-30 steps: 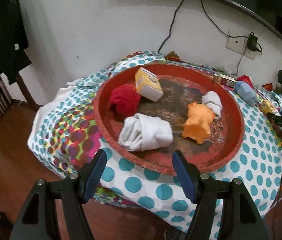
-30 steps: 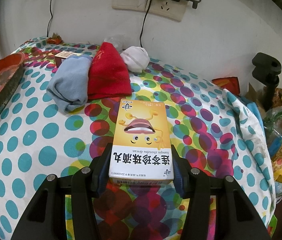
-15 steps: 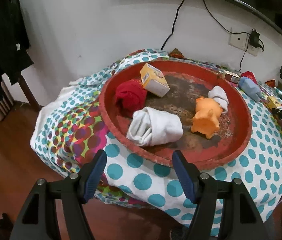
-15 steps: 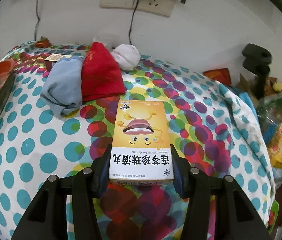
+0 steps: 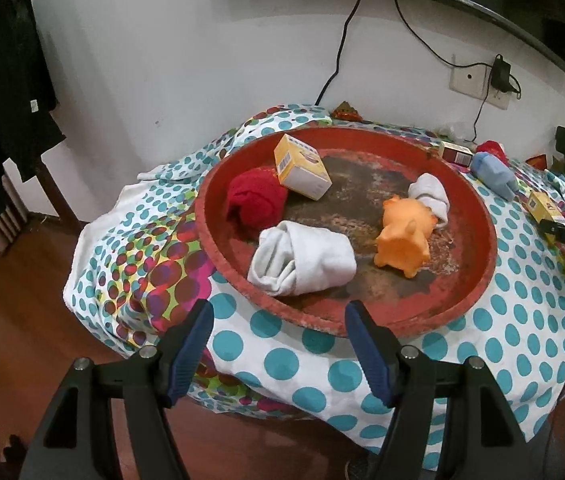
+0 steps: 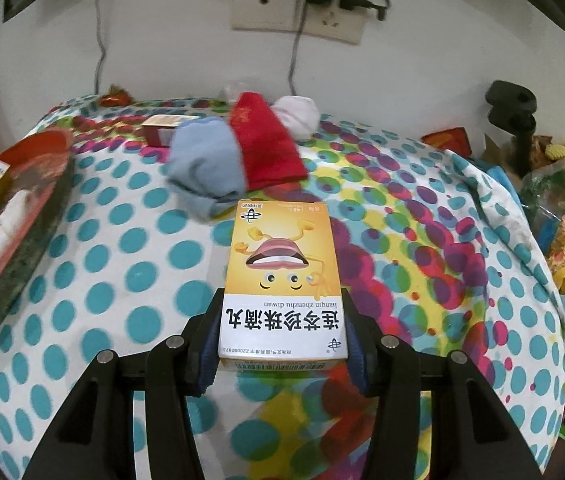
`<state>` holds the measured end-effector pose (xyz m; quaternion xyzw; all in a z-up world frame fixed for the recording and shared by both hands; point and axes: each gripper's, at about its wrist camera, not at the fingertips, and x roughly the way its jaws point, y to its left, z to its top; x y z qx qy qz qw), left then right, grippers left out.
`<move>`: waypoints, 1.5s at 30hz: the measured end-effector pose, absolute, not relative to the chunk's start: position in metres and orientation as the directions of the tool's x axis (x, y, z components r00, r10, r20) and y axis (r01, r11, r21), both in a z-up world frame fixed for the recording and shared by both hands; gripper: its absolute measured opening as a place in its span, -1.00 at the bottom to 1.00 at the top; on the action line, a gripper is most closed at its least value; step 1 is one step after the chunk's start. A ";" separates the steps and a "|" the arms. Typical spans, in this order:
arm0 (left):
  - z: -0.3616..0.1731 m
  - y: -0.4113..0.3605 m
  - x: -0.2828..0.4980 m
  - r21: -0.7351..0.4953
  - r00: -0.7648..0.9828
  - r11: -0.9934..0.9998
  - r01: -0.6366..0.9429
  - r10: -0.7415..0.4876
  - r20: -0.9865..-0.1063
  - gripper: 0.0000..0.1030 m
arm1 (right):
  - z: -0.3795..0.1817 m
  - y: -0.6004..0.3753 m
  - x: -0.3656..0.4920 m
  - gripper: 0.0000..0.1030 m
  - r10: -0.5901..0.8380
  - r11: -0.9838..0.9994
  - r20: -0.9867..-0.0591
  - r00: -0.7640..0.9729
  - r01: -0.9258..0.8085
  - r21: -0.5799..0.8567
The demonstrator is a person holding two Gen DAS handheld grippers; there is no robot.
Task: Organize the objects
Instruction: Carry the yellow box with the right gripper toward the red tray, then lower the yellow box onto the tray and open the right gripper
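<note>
The right claw (image 6: 282, 340) is clamped on the sides of the yellow medicine box (image 6: 282, 280), lifted over the dotted surface (image 6: 122, 280), probably to join the similar box (image 5: 301, 168) in the red tray (image 5: 478, 280), while the left claw (image 5: 278, 344) waits apart and empty before the tray.

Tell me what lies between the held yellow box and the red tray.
Only bare polka-dot cloth. In the right wrist view, nothing sits on the stretch from the yellow box in the right claw to the red tray.
</note>
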<state>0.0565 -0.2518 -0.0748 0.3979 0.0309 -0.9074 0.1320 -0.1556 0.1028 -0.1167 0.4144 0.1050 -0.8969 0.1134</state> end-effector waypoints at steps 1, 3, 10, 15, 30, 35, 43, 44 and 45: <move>-0.075 -0.253 0.056 0.044 -0.647 -0.963 0.268 -0.213 -0.732 0.36 | -0.112 0.099 -0.152 -0.06 -0.129 -0.950 -0.763 -0.634 0.301 -0.089; -0.075 -0.254 0.056 0.038 -0.647 -0.962 0.271 -0.211 -0.733 0.36 | -0.105 0.093 -0.146 -0.06 -0.145 -0.945 -0.753 -0.642 0.315 -0.087; -0.078 -0.262 0.057 0.031 -0.634 -0.953 0.300 -0.224 -0.740 0.36 | -0.080 0.054 -0.128 -0.06 -0.225 -0.914 -0.733 -0.642 0.399 -0.070; -0.078 -0.268 0.057 0.016 -0.629 -0.949 0.315 -0.222 -0.745 0.36 | -0.073 0.024 -0.119 -0.06 -0.266 -0.889 -0.724 -0.636 0.453 -0.071; -0.079 -0.282 0.060 0.008 -0.619 -0.937 0.348 -0.236 -0.749 0.36 | -0.065 -0.052 -0.104 -0.06 -0.345 -0.808 -0.732 -0.587 0.583 -0.086; -0.078 -0.286 0.062 0.000 -0.618 -0.932 0.363 -0.241 -0.749 0.36 | -0.064 -0.083 -0.103 -0.05 -0.361 -0.780 -0.737 -0.572 0.618 -0.098; -0.079 -0.295 0.064 -0.001 -0.612 -0.924 0.383 -0.253 -0.750 0.36 | -0.070 -0.126 -0.110 -0.05 -0.362 -0.754 -0.761 -0.538 0.649 -0.100; -0.079 -0.296 0.064 -0.002 -0.610 -0.922 0.387 -0.254 -0.751 0.36 | -0.071 -0.129 -0.112 -0.05 -0.360 -0.754 -0.764 -0.535 0.649 -0.100; -0.080 -0.297 0.064 -0.003 -0.608 -0.921 0.390 -0.255 -0.752 0.36 | -0.072 -0.134 -0.114 -0.05 -0.356 -0.753 -0.770 -0.530 0.650 -0.100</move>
